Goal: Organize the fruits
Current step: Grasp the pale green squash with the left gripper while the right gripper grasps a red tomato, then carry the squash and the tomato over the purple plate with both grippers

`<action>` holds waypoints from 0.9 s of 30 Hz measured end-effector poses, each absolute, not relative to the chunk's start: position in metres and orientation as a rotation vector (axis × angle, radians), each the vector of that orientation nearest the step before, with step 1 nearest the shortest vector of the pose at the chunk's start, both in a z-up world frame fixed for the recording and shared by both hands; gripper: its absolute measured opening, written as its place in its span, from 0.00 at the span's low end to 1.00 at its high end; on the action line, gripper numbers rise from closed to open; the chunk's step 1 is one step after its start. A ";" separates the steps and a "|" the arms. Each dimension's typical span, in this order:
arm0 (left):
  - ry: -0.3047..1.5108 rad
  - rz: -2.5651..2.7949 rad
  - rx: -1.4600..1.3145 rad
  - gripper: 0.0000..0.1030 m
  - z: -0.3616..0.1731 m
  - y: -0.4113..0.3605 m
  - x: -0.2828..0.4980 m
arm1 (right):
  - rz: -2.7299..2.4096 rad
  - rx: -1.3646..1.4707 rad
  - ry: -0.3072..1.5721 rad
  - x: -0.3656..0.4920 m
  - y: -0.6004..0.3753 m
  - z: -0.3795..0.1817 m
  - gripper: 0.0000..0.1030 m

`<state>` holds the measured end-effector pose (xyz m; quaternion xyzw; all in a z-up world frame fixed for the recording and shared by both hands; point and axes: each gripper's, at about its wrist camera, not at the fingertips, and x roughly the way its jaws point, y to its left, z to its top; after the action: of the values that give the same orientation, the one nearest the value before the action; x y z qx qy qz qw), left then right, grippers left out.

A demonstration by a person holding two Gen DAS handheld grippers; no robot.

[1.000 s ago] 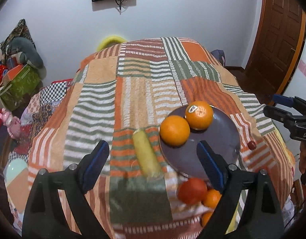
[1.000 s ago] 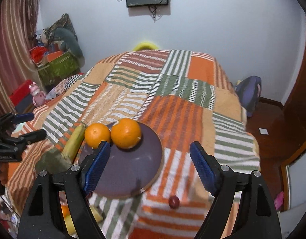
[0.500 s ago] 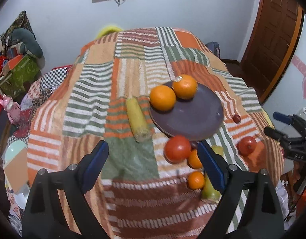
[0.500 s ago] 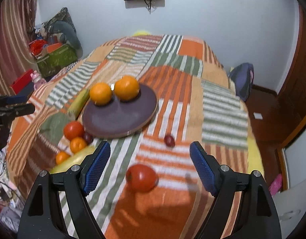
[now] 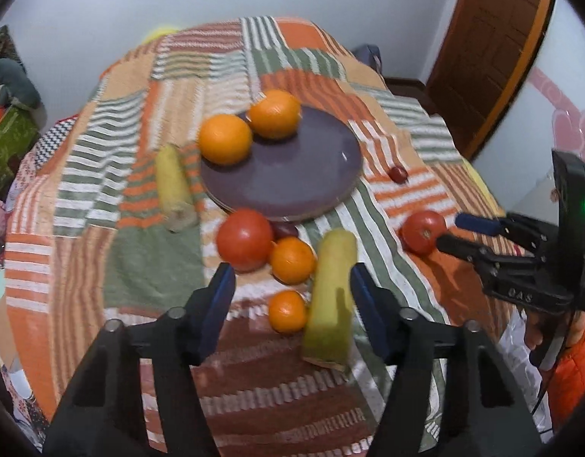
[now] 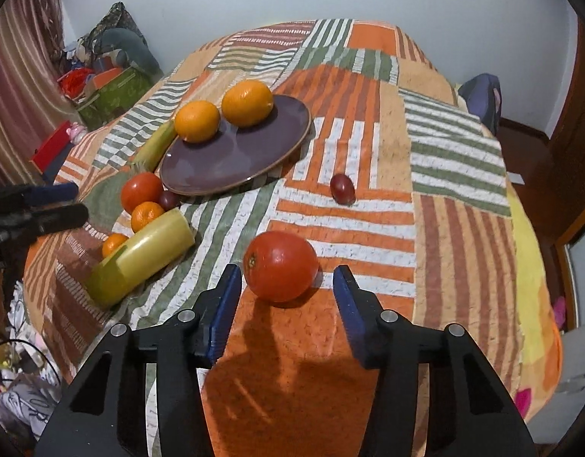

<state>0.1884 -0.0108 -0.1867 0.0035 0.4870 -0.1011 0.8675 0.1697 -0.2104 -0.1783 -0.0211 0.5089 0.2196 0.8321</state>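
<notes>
A dark purple plate (image 5: 292, 179) (image 6: 231, 156) on the striped blanket holds two big oranges (image 5: 225, 139) (image 5: 275, 114). Before the plate lie a red tomato (image 5: 244, 240), two small oranges (image 5: 292, 261) (image 5: 287, 311), a small dark red fruit (image 5: 284, 229) and a yellow-green fruit (image 5: 332, 293). My left gripper (image 5: 290, 297) is open around the small oranges and the yellow-green fruit. My right gripper (image 6: 286, 301) is open, with a second red tomato (image 6: 280, 265) just ahead between its fingertips. It also shows in the left wrist view (image 5: 423, 231).
Another yellow-green fruit (image 5: 174, 186) lies left of the plate. A small dark red fruit (image 6: 342, 188) lies right of the plate. The striped blanket (image 6: 456, 205) drops off at its edges. A green box (image 6: 113, 91) stands at the far left, a wooden door (image 5: 494, 49) at the right.
Both grippers have pulled back toward the near edge and come down closer to the fruits. The second tomato now lies between the right fingertips. No fruit has moved.
</notes>
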 end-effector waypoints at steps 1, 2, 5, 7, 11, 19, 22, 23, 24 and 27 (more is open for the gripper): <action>1.032 -0.223 0.008 0.50 -0.190 -0.014 0.189 | 0.469 -0.039 1.083 0.169 -0.210 -0.180 0.44; 1.043 -0.233 0.007 0.45 -0.194 -0.016 0.189 | 0.470 -0.035 1.086 0.170 -0.210 -0.182 0.44; 1.075 -0.263 0.007 0.40 -0.204 -0.024 0.191 | 0.478 -0.026 1.097 0.171 -0.209 -0.188 0.44; 1.084 -0.272 0.011 0.40 -0.207 -0.027 0.191 | 0.488 -0.027 1.105 0.172 -0.207 -0.191 0.44; 1.102 -0.283 0.018 0.40 -0.214 -0.032 0.194 | 0.492 -0.041 1.119 0.176 -0.201 -0.197 0.45; 1.134 -0.288 0.060 0.40 -0.228 -0.044 0.206 | 0.498 -0.027 1.132 0.181 -0.198 -0.204 0.46; 1.142 -0.288 0.060 0.40 -0.233 -0.045 0.209 | 0.497 -0.023 1.130 0.182 -0.198 -0.204 0.46; 1.140 -0.289 0.060 0.39 -0.233 -0.046 0.209 | 0.498 -0.022 1.128 0.183 -0.198 -0.204 0.45; 1.135 -0.288 0.061 0.38 -0.233 -0.046 0.208 | 0.497 -0.021 1.128 0.183 -0.198 -0.204 0.45; 1.132 -0.286 0.068 0.35 -0.232 -0.045 0.207 | 0.501 -0.012 1.128 0.182 -0.201 -0.203 0.44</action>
<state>0.2067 -0.0451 -0.2320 0.0319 0.5345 -0.1349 0.8338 0.1818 -0.2007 -0.2027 -0.0054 0.5290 0.2350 0.8154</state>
